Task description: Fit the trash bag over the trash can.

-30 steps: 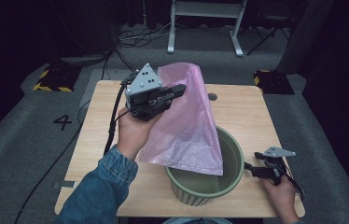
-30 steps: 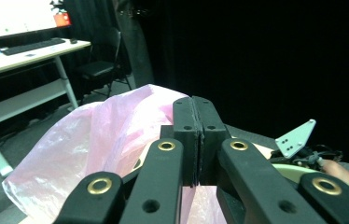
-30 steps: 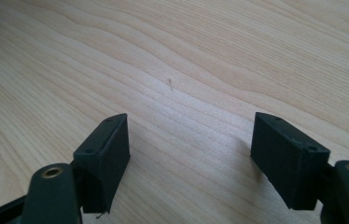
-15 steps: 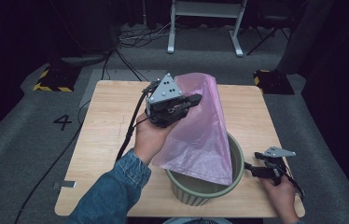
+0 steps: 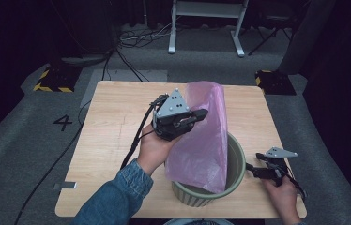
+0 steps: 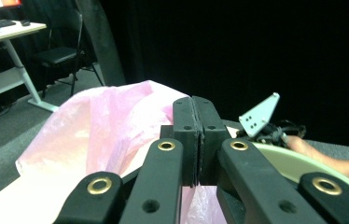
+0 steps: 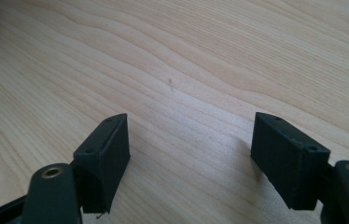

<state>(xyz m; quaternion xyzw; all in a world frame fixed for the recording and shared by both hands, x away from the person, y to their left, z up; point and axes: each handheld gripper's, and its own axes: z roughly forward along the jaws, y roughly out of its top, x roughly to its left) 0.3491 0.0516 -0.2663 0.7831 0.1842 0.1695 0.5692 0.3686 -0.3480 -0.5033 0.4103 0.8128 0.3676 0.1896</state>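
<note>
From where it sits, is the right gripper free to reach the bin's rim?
Probably yes. The right gripper rests open on the table beside the bin, with nothing between them; the pink bag hangs over the bin's other side.

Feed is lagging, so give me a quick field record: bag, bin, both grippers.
bag: pink plastic bag, lower end inside the bin, upper end held above the table
bin: green, ribbed bin, upright near the table's front edge
left gripper: shut on bag, held above the bin
right gripper: open, nothing between jaws, low over the table right of the bin
</note>
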